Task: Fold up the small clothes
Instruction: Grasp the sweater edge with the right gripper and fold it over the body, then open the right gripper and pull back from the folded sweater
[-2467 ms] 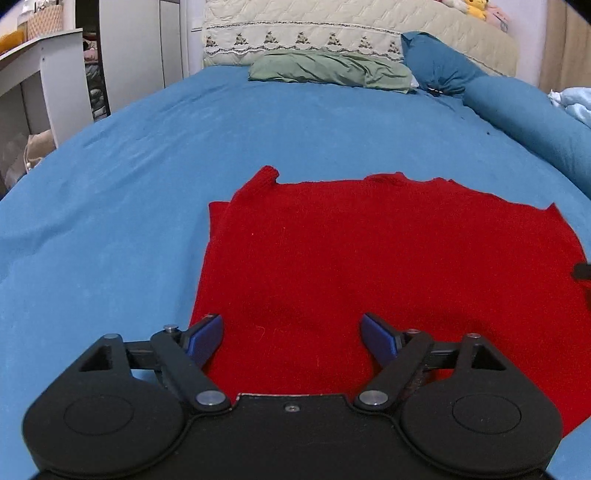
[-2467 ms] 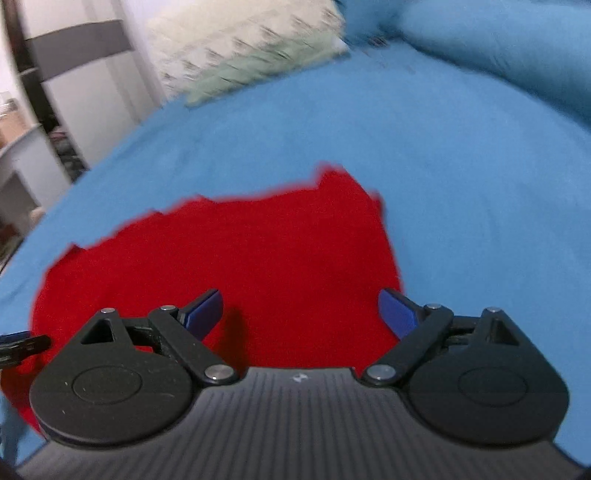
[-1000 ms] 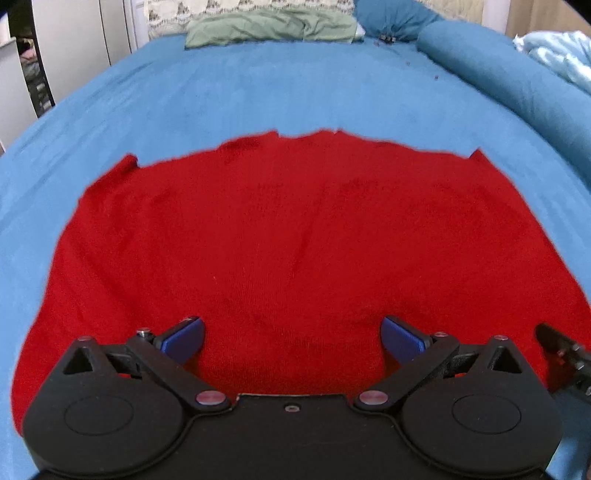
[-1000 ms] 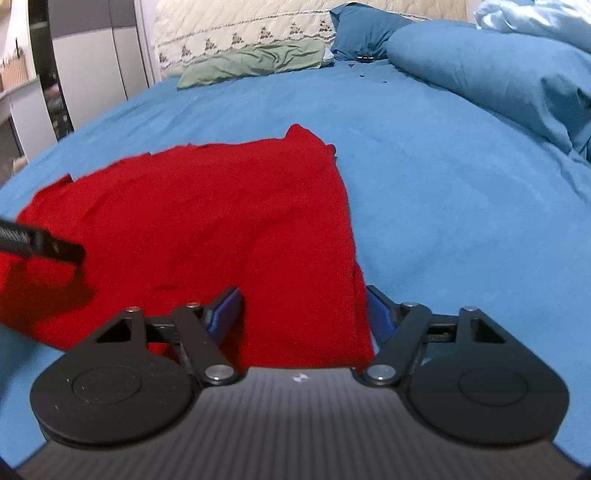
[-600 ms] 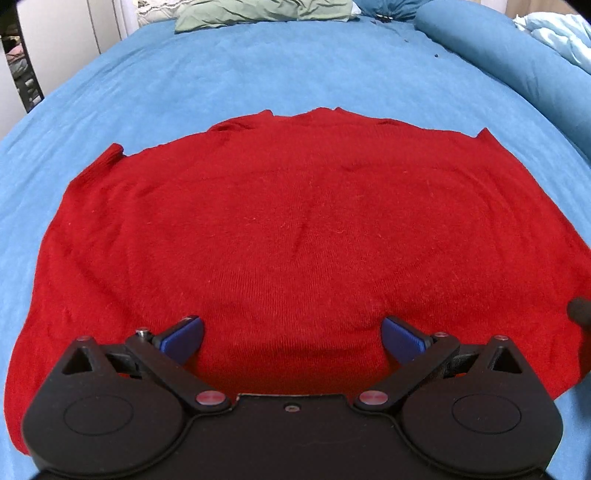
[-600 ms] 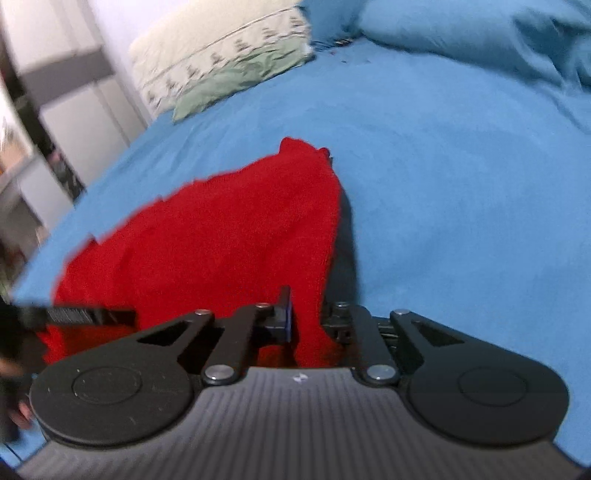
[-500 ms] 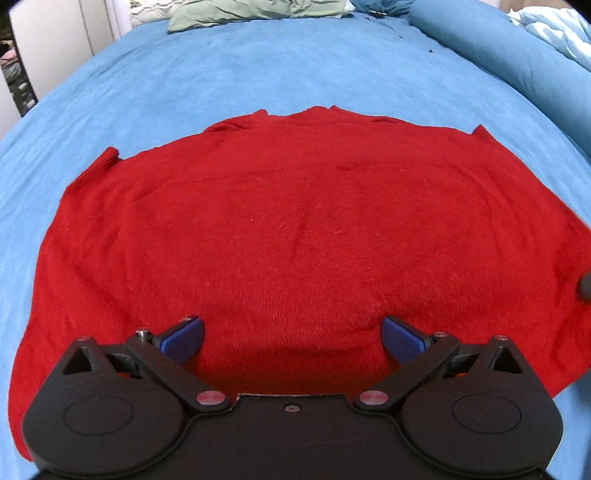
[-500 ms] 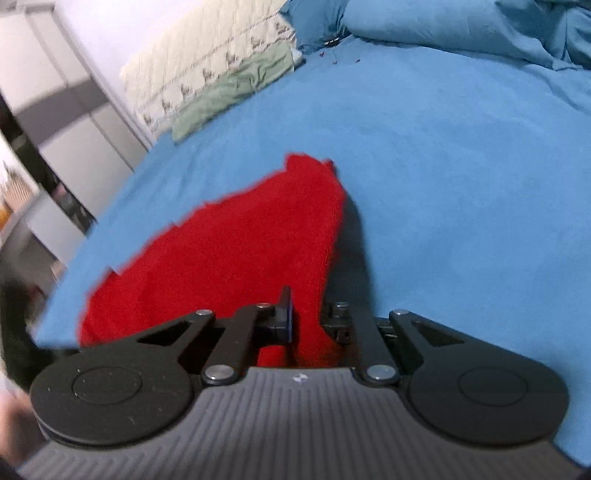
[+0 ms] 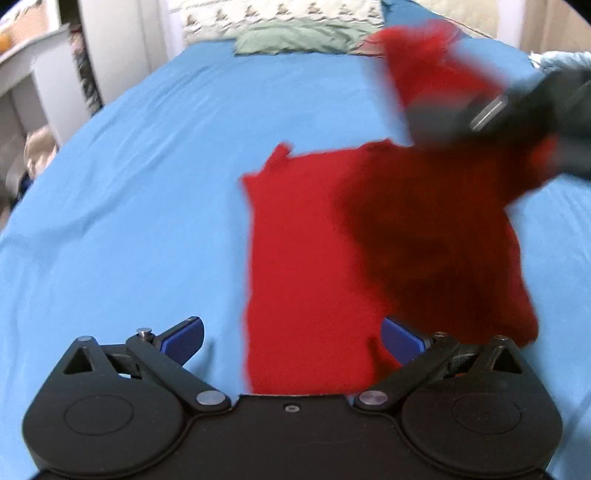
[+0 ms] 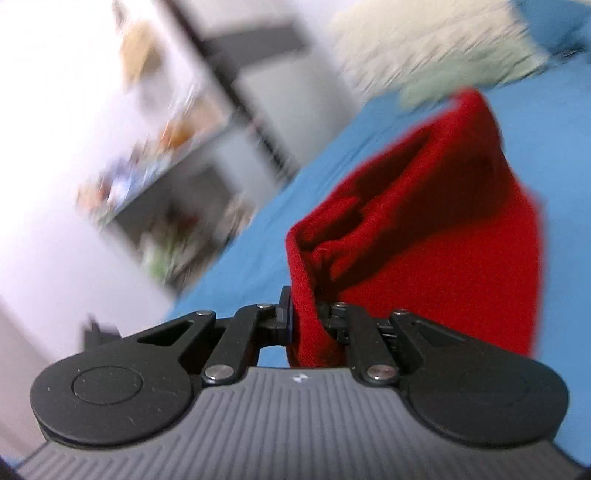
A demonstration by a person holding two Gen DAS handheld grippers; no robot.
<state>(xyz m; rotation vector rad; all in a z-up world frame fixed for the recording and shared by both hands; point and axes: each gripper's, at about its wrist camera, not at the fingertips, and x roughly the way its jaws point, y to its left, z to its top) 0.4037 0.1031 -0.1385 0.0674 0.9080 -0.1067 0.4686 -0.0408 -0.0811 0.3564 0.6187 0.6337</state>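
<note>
A red knit garment (image 9: 317,236) lies on the blue bed sheet (image 9: 129,192). Its left part is flat; its right side is lifted and casts a dark shadow. My left gripper (image 9: 291,338) is open and empty, hovering over the garment's near left edge. My right gripper (image 10: 306,321) is shut on a bunched edge of the red garment (image 10: 436,236) and holds it up in the air. In the left wrist view the right gripper (image 9: 517,107) is a blurred dark shape at the upper right with red cloth hanging from it.
A green pillow (image 9: 303,37) and a cream quilted headboard (image 9: 280,14) are at the far end of the bed. White furniture (image 9: 33,81) stands to the left of the bed. A pale blue blanket (image 9: 561,59) lies at the far right.
My right gripper has lifted the garment's right edge high and swung it over toward the left. The left gripper has shifted to the garment's left edge and stays open.
</note>
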